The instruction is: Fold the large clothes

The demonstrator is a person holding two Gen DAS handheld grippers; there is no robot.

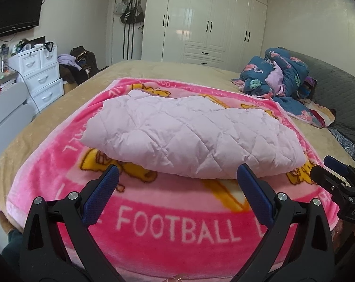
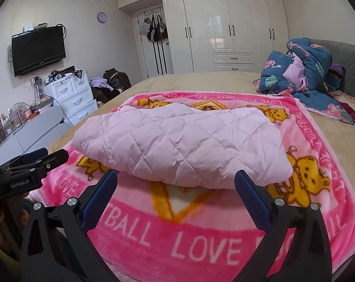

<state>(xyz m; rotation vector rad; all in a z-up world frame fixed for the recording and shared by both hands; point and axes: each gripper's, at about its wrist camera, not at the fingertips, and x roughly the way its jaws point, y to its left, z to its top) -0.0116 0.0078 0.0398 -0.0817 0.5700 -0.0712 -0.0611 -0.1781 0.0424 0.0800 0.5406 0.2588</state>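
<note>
A pale pink quilted garment (image 1: 189, 134) (image 2: 182, 143) lies folded into a thick rectangle on a pink cartoon blanket (image 1: 172, 225) (image 2: 201, 242) spread over the bed. My left gripper (image 1: 178, 172) hovers just short of the garment's near edge, open, with nothing between its blue pads. My right gripper (image 2: 177, 176) is likewise open and empty, just before the near edge, further to the right. The right gripper also shows at the right border of the left wrist view (image 1: 337, 176). In the right wrist view the left gripper (image 2: 36, 162) pokes in from the left.
The bed has a tan cover (image 1: 153, 70). A heap of blue flamingo-print bedding (image 1: 281, 75) (image 2: 304, 70) lies at its far right by a grey headboard (image 2: 351, 65). White drawers (image 1: 43, 77), a wall TV (image 2: 38, 49) and white wardrobes (image 2: 224, 30) stand beyond.
</note>
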